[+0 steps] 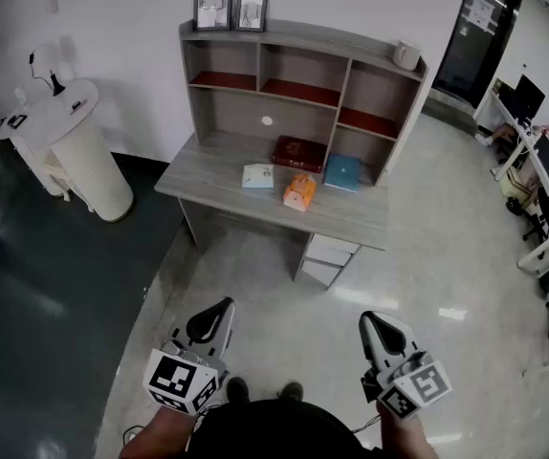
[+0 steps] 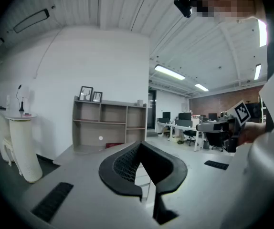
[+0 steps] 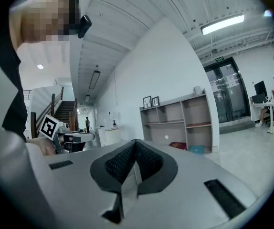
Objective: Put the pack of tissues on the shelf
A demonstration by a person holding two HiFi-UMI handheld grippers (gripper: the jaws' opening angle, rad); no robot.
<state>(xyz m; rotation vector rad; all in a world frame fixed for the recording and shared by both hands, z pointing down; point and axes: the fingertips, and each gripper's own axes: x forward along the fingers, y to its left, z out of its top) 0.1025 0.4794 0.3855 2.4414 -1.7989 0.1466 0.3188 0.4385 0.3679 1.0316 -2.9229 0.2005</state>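
- The orange pack of tissues [image 1: 299,191] lies on the table [image 1: 219,175], below the shelf [image 1: 303,92].
- The left gripper [image 1: 219,307] and the right gripper [image 1: 371,319] have their fingers clenched on nothing, well apart from the pack.

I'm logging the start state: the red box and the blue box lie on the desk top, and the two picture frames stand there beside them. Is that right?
Not quite. The picture frames stand on top of the shelf unit, not on the desk top; the head view shows this. The red box and the blue box do lie on the desk top.
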